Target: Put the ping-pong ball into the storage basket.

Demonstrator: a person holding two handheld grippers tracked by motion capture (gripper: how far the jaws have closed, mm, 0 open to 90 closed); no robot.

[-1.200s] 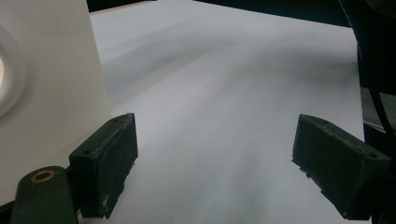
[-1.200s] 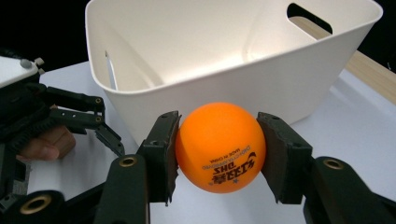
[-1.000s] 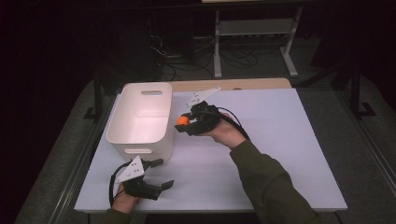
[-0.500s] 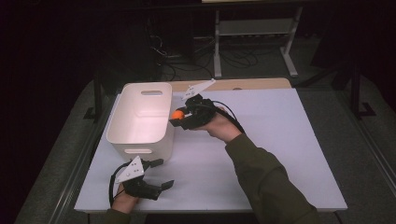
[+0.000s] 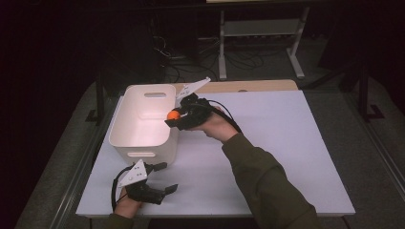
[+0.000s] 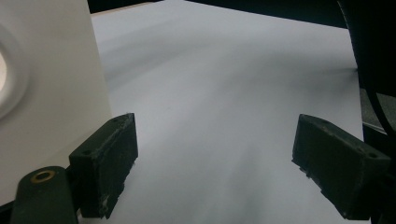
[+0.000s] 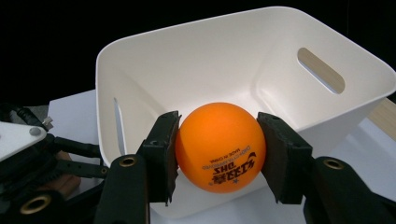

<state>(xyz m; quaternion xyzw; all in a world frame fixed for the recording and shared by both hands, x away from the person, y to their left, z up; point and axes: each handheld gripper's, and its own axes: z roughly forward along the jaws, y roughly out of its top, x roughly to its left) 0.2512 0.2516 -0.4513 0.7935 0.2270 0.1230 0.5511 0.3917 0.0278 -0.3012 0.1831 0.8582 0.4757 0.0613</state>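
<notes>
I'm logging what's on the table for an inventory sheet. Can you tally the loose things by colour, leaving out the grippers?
Orange: 1, a round orange plastic ball held between the right gripper's jaws.
White: 1, a white plastic bin with handle slots.
Total: 2.

The room sits mostly in darkness — light falls on the white table (image 5: 286, 143) alone, and its pale top glows against the black. A strip of bare wood (image 5: 258, 86) shows along the table's far edge. Grey floor (image 5: 372, 157) runs down both sides. Beyond the far side, a light metal-framed stand (image 5: 260, 28) on legs — and a tangle of dark cables (image 5: 191, 52) on the floor just left of it.
</notes>
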